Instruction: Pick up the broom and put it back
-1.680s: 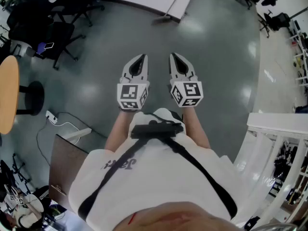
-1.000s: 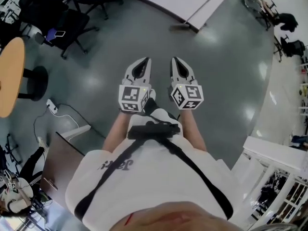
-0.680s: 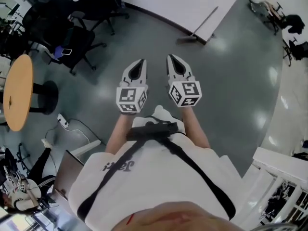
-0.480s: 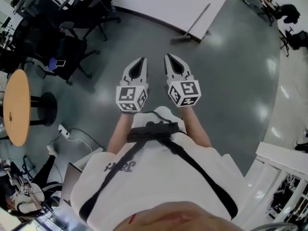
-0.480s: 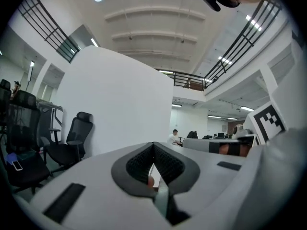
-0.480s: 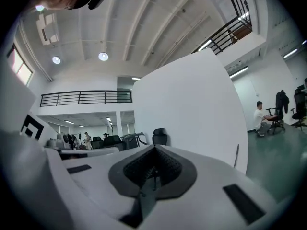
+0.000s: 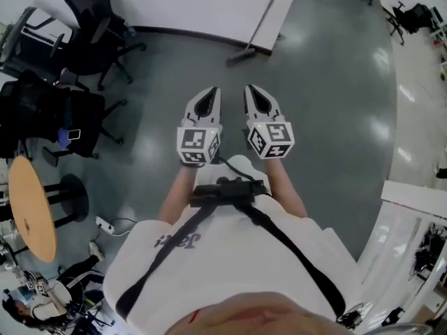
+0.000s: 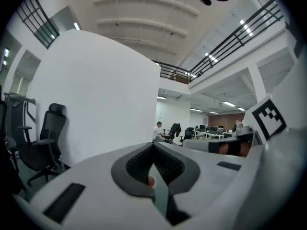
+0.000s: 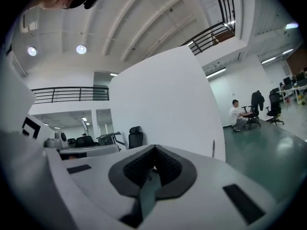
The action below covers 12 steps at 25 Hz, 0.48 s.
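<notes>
The person stands on the glossy grey floor (image 7: pixel 335 117) with both forearms stretched out in front, a gripper in each hand, side by side and close together but not touching. The left gripper (image 7: pixel 209 98) is clenched: in its own view the two dark pads meet at the tips and nothing sits between them. The right gripper (image 7: pixel 254 96) is likewise closed tight and empty, its pads drawn together into a thin seam. Both point roughly level, out across the room toward a big white partition wall (image 7: pixel 202 5).

The broom (image 7: pixel 255 28) is well ahead of the grippers, untouched. It leans against the right end of that partition, its head down on the floor by the wall's foot and its long thin handle slanting up along the white face. In the right gripper view the handle shows as a thin dark line near the partition's right edge.

Off to the person's left stand several black office chairs (image 7: pixel 94 19), and nearer, a round wooden table (image 7: pixel 31 211) on a dark pedestal base. A white power strip (image 7: pixel 105 224) with its cable lies on the floor near the table. Far across the hall, beyond the partition, someone in a white top (image 9: pixel 236 114) sits on a chair.
</notes>
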Each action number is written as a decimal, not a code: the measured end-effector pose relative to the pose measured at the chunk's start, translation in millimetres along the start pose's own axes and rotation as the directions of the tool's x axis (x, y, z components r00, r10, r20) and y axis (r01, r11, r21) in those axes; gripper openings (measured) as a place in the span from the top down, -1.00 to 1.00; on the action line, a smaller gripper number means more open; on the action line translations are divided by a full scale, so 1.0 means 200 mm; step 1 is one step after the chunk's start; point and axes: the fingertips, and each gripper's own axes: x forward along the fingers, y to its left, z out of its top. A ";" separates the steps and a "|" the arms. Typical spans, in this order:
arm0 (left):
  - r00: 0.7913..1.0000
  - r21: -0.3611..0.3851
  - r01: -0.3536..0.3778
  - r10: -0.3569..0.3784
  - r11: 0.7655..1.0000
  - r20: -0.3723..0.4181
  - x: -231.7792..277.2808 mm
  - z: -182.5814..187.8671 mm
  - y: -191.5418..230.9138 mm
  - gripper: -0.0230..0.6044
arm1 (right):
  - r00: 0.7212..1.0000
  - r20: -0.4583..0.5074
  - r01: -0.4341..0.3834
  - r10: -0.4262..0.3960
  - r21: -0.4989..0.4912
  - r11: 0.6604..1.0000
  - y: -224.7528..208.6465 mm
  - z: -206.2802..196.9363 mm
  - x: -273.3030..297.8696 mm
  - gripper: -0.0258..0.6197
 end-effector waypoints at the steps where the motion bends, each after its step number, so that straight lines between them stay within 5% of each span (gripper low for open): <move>1: 1.000 0.002 0.020 -0.020 1.000 -0.010 0.07 -0.01 0.02 0.89 | 1.000 0.003 0.029 -0.029 0.008 1.000 -0.06 0.01 0.05 0.90; 5: 0.996 0.002 0.087 -0.087 0.996 -0.017 0.36 0.03 0.14 0.89 | 0.993 0.017 0.117 -0.117 0.034 0.993 -0.26 0.10 0.30 0.90; 12: 0.989 0.009 0.147 -0.147 0.989 0.025 0.88 0.26 0.51 0.89 | 0.989 0.032 0.146 -0.146 0.013 0.989 -0.35 0.24 0.86 0.90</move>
